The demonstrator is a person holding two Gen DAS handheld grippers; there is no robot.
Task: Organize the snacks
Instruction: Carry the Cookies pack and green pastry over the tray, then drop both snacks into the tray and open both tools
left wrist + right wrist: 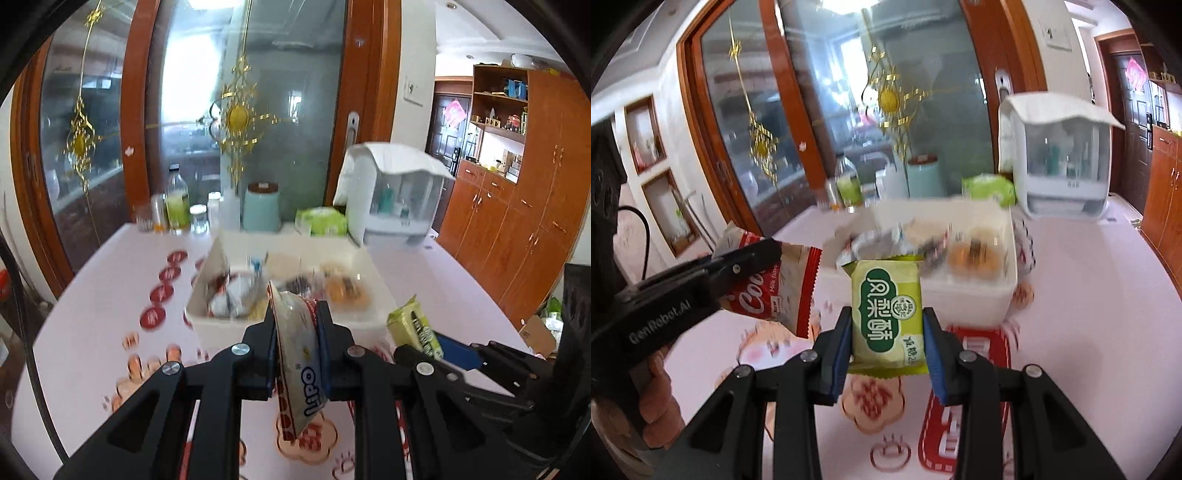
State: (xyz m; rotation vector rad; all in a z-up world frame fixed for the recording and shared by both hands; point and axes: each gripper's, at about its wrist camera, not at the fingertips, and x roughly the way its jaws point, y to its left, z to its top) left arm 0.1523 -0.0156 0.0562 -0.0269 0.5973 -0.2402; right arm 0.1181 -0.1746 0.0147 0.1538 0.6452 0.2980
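Observation:
My left gripper is shut on a red and white cookie packet, held edge-on above the table just short of the white snack box. In the right wrist view the same packet hangs from the left gripper at the left. My right gripper is shut on a green pineapple cake packet, held upright in front of the white box. That green packet also shows in the left wrist view, right of the box. The box holds several wrapped snacks.
The table has a pink patterned cover. At its far edge stand a bottle, jars, a teal canister, a green tissue pack and a white covered rack. Glass sliding doors are behind; wooden cabinets are at right.

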